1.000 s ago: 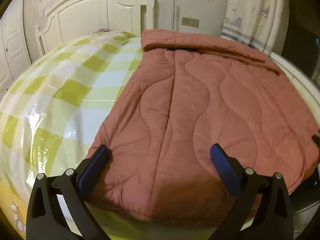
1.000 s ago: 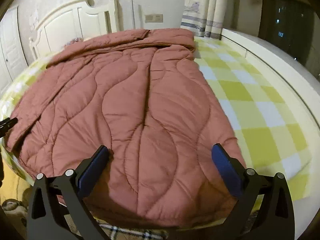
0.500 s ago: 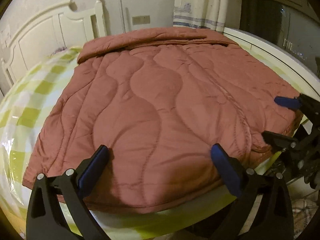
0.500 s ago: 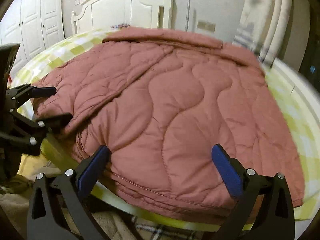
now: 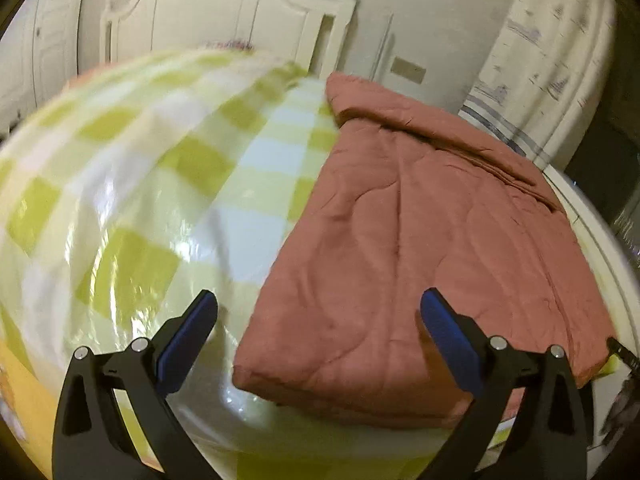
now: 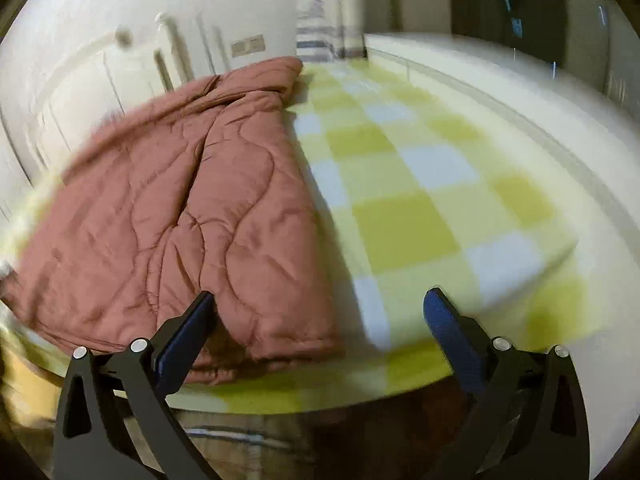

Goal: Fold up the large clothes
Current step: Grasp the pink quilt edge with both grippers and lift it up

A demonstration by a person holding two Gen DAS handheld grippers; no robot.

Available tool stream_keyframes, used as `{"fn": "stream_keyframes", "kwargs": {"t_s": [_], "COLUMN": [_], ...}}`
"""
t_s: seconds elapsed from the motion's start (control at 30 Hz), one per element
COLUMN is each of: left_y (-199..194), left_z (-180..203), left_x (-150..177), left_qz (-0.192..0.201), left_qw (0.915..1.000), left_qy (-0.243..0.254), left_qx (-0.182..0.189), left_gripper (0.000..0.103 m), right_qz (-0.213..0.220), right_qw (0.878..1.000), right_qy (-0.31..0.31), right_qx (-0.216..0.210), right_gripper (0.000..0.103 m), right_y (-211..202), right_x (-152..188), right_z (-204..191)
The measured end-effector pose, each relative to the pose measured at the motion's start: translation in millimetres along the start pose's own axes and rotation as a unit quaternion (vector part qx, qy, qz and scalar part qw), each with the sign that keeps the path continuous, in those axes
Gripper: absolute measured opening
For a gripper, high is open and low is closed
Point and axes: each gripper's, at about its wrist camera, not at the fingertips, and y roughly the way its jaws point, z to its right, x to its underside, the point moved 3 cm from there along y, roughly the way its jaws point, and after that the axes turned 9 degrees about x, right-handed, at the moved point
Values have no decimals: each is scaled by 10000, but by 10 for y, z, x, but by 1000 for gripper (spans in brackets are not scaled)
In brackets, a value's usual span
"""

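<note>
Left wrist view: left gripper (image 5: 316,322) is hanging wide apart, gripping nothing, over the near edge of the bed (image 5: 132,184), its left finger above bare checked sheet and its right finger above the quilt (image 5: 420,248). The one reddish quilt is now lying as a narrower slab, its near-left corner sitting close to the bed's near edge; half a second ago it was spreading across most of the bed, so a lengthwise fold looks just finished and both cameras are swinging away, blurring. Right wrist view: the same quilt (image 6: 172,216) is lying on the left part of the bed, bare checked sheet (image 6: 420,200) filling the right part out to the right edge. Right gripper (image 6: 320,322) is also spread and released, its left finger over the quilt's near-right corner. Likely next: a crosswise fold from the near edge toward the headboard (image 5: 224,24). Count: one quilt, one bed, two grippers.
</note>
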Motion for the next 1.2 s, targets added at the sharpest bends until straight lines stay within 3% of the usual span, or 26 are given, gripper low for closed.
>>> {"fn": "stream_keyframes", "kwargs": {"t_s": [0.13, 0.23, 0.27, 0.3, 0.33, 0.37, 0.4, 0.47, 0.6, 0.67, 0.83, 0.87, 1.0, 1.1, 1.2], "left_y": [50, 115, 160, 194, 203, 203, 192, 106, -319, -589, -1437, -1656, -2255, -2374, -2184], "left_z": [112, 267, 311, 352, 385, 434, 468, 464, 500, 518, 395, 349, 276, 316, 329], "left_x": [41, 65, 53, 54, 71, 85, 97, 87, 58, 70, 219, 247, 203, -14, -374], "left_qz": [-40, -173, -184, -184, -168, -164, -249, -203, 198, 362, 706, 812, 1263, 1501, 1483], "left_qw": [9996, 9985, 9983, 9980, 9976, 9969, 9959, 9946, 9890, 9838, 9592, 9516, 9321, 9330, 9354], "left_qy": [275, 378, 448, 560, 642, 745, 765, 560, 622, 680, 509, 431, 321, 290, -114], "left_qx": [-110, 351, 319, 222, 181, 202, 409, 853, 1330, 1621, 2689, 2934, 3379, 3258, 3209], "left_gripper": [101, 100, 100, 98, 90, 56, 25, 21, 19, 19, 19, 20, 23, 24, 25], "right_qz": [27, 78, 119, 182, 233, 212, 173, 243, 310, 509, 1387, 1689, 2374, 2610, 2519], "right_qw": [9995, 9978, 9970, 9965, 9957, 9948, 9937, 9932, 9832, 9723, 9298, 9148, 8939, 8888, 8974], "right_qy": [-316, -570, -669, -702, -638, -538, -424, -362, 1, -55, -258, -287, -531, -613, -497], "right_qx": [31, -330, -359, -408, -634, -839, -1019, -1082, -1800, -2281, -3400, -3657, -3766, -3718, -3588], "right_gripper": [99, 91, 80, 58, 47, 28, 27, 25, 20, 20, 20, 20, 20, 20, 21], "right_y": [-14, -14, -9, -24, -49, -48, -48, -85, -293, -537, -1440, -1714, -2323, -2507, -2382], "right_x": [69, 50, 52, 46, 51, 52, 63, 86, 38, -3, 70, 75, -77, -333, -624], "right_z": [-146, -441, -552, -619, -681, -709, -733, -762, -591, -514, -246, -173, -154, -312, -512]}}
